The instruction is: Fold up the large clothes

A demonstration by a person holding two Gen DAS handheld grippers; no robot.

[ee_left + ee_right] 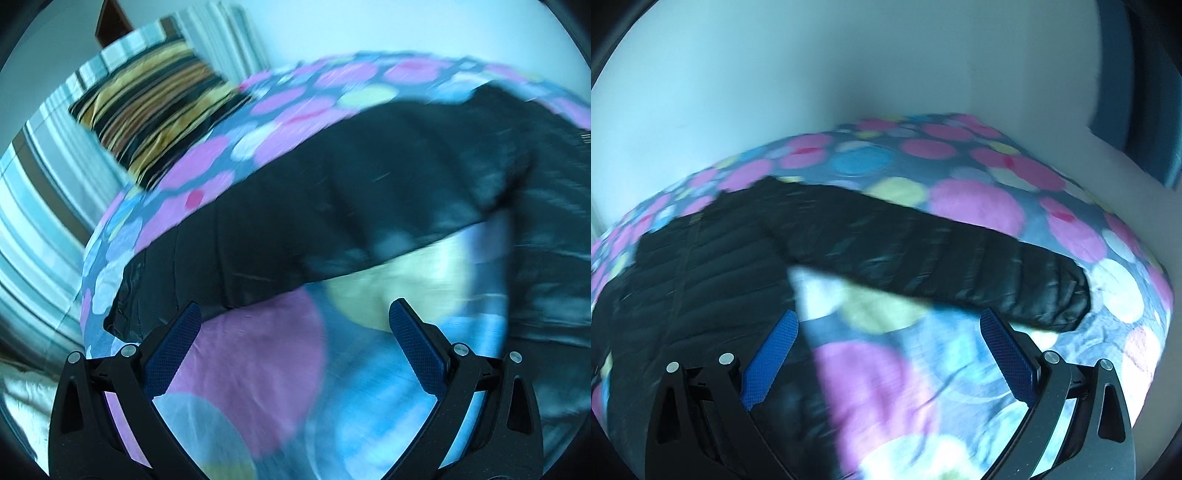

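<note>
left gripper [295, 314]: jaws apart, holding nothing | right gripper [888, 321]: jaws apart, empty | black puffer jacket [701, 266]: spread on dotted bedcover [979, 206], one sleeve [960, 269] toward 3 o'clock

Bed with spotted cover, black quilted jacket laid on it

The bed [979, 206] is covered by a bedspread [258, 354] printed with pink, blue, yellow-green and white circles on a dark ground. A black quilted jacket [701, 266] is spread flat on it, ahead and to the left of the right tool, one sleeve [960, 266] stretched across just beyond its tips. A striped pillow [147, 118] is seen far ahead-left of the left tool.
</note>
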